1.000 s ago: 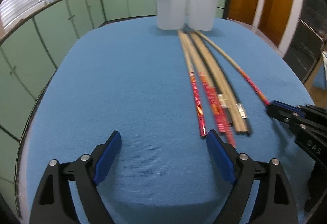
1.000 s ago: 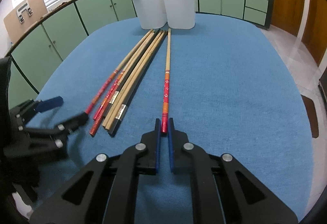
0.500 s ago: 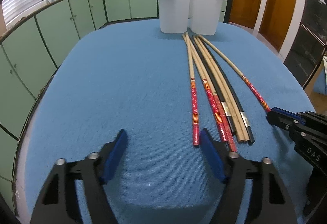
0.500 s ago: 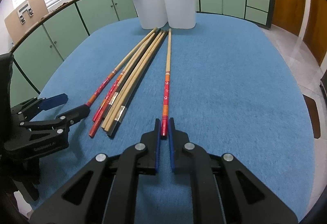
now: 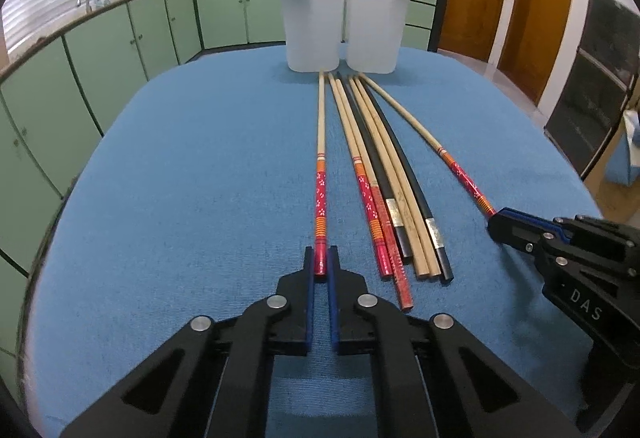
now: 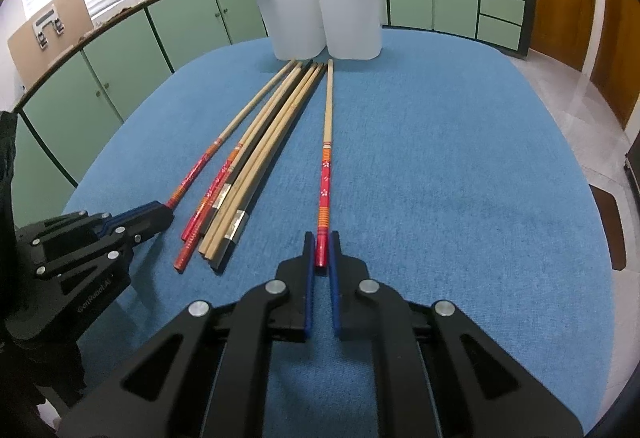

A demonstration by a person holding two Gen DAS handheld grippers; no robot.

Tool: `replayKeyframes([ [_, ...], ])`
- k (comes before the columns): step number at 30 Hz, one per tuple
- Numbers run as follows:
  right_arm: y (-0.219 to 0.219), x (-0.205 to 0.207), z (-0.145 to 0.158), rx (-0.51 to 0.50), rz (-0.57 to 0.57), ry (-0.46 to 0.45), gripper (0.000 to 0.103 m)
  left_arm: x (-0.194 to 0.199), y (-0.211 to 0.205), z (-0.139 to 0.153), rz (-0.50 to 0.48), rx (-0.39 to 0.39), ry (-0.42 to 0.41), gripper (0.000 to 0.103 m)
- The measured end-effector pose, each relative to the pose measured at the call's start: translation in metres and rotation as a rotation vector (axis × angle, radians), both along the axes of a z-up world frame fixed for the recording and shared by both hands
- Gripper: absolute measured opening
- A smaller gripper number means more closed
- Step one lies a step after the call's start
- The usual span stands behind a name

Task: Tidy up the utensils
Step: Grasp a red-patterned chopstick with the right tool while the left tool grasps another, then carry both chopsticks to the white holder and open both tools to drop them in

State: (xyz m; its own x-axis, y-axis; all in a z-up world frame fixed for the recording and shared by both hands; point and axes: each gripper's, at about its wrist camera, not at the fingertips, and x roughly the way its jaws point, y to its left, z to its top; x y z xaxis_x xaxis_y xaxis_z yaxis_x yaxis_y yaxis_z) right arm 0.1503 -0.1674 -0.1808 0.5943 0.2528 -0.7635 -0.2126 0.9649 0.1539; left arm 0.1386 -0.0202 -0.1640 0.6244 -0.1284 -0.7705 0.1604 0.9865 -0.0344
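While both grippers pinch a chopstick end, the rest lie loose on the blue worktop (image 5: 180, 198).

Nearest, the left gripper (image 5: 320, 266) has just been closing its jaws, now clamped on the red end of the leftmost chopstick (image 5: 320, 194); the right gripper (image 6: 321, 252) has its jaws clamped on the red end of the rightmost chopstick (image 6: 326, 178). Between the two held sticks lies the bundle of chopsticks (image 5: 384, 178), side by side. Beyond the stick tips, farthest from the jaws, stand two white containers (image 5: 340, 26), touching.

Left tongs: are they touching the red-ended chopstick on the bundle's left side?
Touching. The left wrist view shows the left tongs shut on the red-ended chopstick, both blue pads against its tip.
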Motion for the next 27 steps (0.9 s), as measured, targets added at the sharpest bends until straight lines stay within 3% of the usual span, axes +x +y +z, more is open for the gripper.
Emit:
replayKeyframes([
  [5, -0.008, -0.007, 0.024, -0.012, 0.0, -0.07, 0.005, -0.009, 0.01, 0.029, 0.001, -0.023, -0.059, 0.006],
  [17, -0.03, -0.008, 0.12, 0.043, 0.017, -0.258, 0.005, -0.026, 0.028, 0.131, -0.015, -0.059, -0.28, 0.006],
  [27, -0.032, 0.039, 0.194, 0.058, 0.066, -0.331, 0.005, 0.011, 0.027, 0.176, -0.056, -0.104, -0.367, 0.006],
])
